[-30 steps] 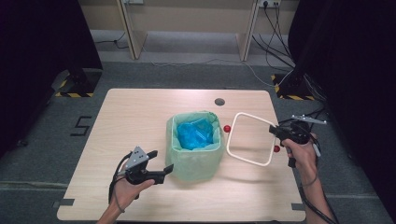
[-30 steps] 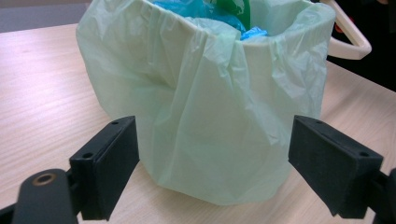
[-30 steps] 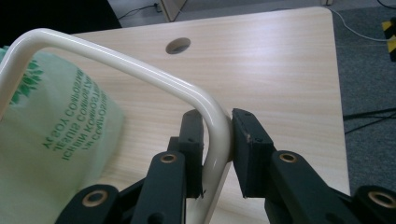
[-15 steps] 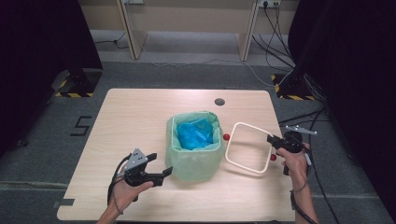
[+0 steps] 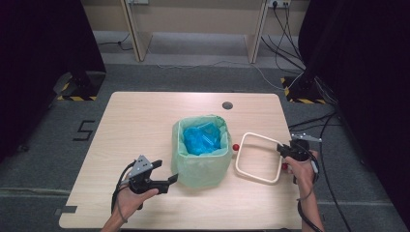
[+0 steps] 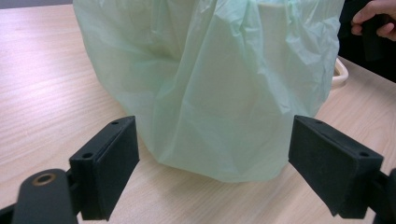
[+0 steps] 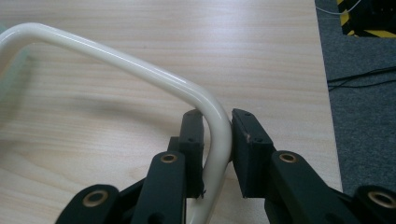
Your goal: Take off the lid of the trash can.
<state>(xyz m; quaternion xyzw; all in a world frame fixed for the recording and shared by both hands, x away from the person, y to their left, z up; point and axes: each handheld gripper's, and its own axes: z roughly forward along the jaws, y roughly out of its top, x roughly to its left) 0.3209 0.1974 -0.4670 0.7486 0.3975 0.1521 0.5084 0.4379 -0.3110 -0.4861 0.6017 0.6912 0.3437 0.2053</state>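
Note:
A small bin lined with a pale green bag [image 5: 200, 162] stands mid-table with crumpled blue material [image 5: 203, 140] inside. In the left gripper view the bag [image 6: 210, 84] rises just beyond my left gripper [image 6: 212, 140], whose jaws stand wide apart with nothing between them. From above, that left gripper [image 5: 166, 172] sits at the bin's front left. To the bin's right, my right gripper [image 5: 282, 151] is shut on the corner of a cream square ring [image 5: 238, 162], held low over the table. The ring [image 7: 140, 65] passes between the pads of the right gripper [image 7: 217, 123].
A small red ball [image 5: 235, 147] lies between bin and ring, and another red bit [image 5: 284, 166] shows by the right hand. The wooden table [image 5: 145, 121] has a dark round hole [image 5: 227, 105] near its far edge. Cables trail on the floor to the right.
The right hand has sunk with the ring, which now hangs lower and closer to the tabletop. The left gripper has stayed where it was.

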